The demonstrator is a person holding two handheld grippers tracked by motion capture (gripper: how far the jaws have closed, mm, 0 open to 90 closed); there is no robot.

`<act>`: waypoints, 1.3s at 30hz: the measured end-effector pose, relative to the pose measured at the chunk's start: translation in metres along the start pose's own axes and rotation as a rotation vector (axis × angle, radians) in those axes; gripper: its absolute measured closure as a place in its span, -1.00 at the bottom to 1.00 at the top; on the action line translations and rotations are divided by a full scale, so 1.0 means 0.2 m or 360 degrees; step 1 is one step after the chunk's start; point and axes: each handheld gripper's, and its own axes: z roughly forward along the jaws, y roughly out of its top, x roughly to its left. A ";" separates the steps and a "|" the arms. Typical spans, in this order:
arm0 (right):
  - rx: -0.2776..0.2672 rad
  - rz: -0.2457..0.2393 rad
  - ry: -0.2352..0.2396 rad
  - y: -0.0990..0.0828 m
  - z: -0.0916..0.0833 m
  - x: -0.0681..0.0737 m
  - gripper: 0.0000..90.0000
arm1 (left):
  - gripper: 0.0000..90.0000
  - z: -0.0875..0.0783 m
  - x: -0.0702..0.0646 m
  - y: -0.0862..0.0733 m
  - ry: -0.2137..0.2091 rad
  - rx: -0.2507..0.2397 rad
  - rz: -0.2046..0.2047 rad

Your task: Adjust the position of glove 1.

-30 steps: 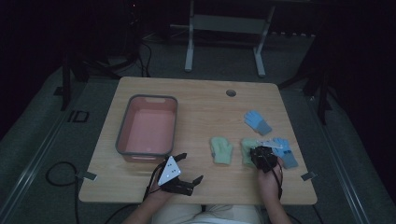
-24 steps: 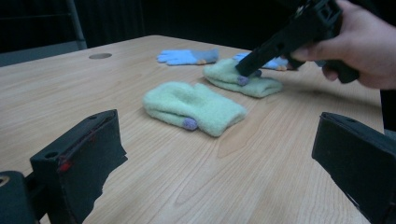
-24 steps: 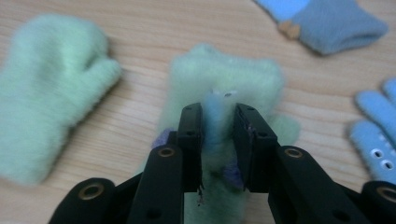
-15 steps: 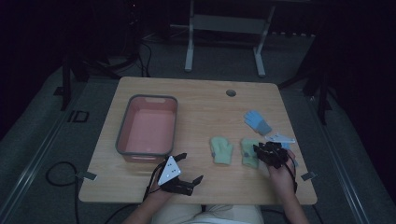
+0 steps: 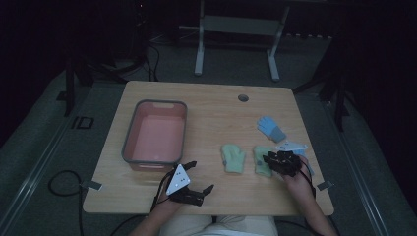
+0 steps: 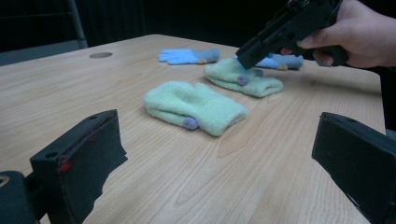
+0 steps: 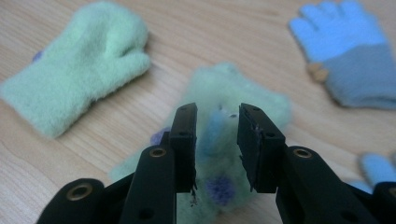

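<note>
Two green mittens lie side by side on the wooden table (image 5: pixel 211 108): the left mitten (image 5: pixel 233 158) (image 6: pixel 194 107) (image 7: pixel 74 65) and the right mitten (image 5: pixel 260 160) (image 6: pixel 243 79) (image 7: pixel 233 98). My right gripper (image 5: pixel 269 159) (image 6: pixel 245 58) (image 7: pixel 217 114) hovers just over the right mitten. Its jaws have just been opening; they stand a little apart with the mitten below the gap, not pinched. A blue glove (image 5: pixel 270 127) (image 6: pixel 187 56) (image 7: pixel 350 56) lies farther back. My left gripper (image 5: pixel 201 175) (image 6: pixel 219 121) rests open near the front edge, holding nothing.
A pink bin (image 5: pixel 129 145) with a grey rim stands at the left of the table. A second blue glove (image 6: pixel 280 61) (image 7: pixel 378 168) lies by the right hand. A round hole (image 5: pixel 243 97) sits near the far edge. A frame's legs stand on the dark floor behind.
The right hand has shifted a little to the right and lifted slightly, and its jaws have parted over the right green mitten. The left gripper has kept still.
</note>
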 end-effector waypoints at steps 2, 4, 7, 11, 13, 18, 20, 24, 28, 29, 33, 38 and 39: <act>0.0029 -0.0001 -0.0014 -0.01 0.02 0.01 0.48 | -0.96 0.00 0.00 0.00 0.0001 -0.0002 0.0001; 0.0074 -0.0010 -0.0011 -0.03 0.05 0.01 0.46 | -0.96 0.00 0.00 0.00 -0.0001 -0.0003 -0.0001; 0.0053 0.0020 -0.0003 -0.05 0.06 0.01 0.51 | -0.96 0.00 0.00 0.00 -0.0002 -0.0002 -0.0003; 0.0059 0.0016 -0.0018 -0.05 0.07 0.02 0.76 | -0.96 0.00 0.00 0.00 -0.0001 -0.0002 -0.0005; 0.0083 -0.0010 -0.0049 -0.04 0.07 0.03 0.86 | -0.96 0.00 0.00 0.00 0.0001 -0.0001 -0.0004; 0.0105 -0.0020 -0.0092 -0.01 0.06 0.05 0.92 | -0.97 0.00 0.00 0.00 0.0002 -0.0005 -0.0012; 0.0096 -0.0012 -0.0099 0.01 0.05 0.05 0.93 | -0.96 0.00 0.00 0.00 0.0001 -0.0005 -0.0013; 0.0052 -0.0020 -0.0093 0.07 -0.01 0.06 0.93 | -0.97 0.00 0.00 0.00 -0.0001 -0.0004 -0.0014; -0.0021 -0.0041 -0.0104 0.16 -0.08 0.09 0.93 | -0.96 0.00 0.00 0.00 0.0001 -0.0005 -0.0010; -0.0036 -0.0052 -0.0105 0.18 -0.09 0.10 0.93 | -0.96 0.00 0.00 0.00 0.0001 -0.0004 -0.0010; -0.0080 -0.0074 -0.0086 0.26 -0.12 0.14 0.93 | -0.97 0.00 0.00 0.00 0.0000 -0.0005 -0.0016; -0.0118 -0.0097 -0.0056 0.31 -0.12 0.21 0.93 | -0.97 0.00 0.00 0.00 -0.0003 -0.0005 -0.0015; -0.0120 -0.0098 -0.0046 0.32 -0.11 0.22 0.93 | -0.96 0.00 0.00 0.00 -0.0002 -0.0004 -0.0014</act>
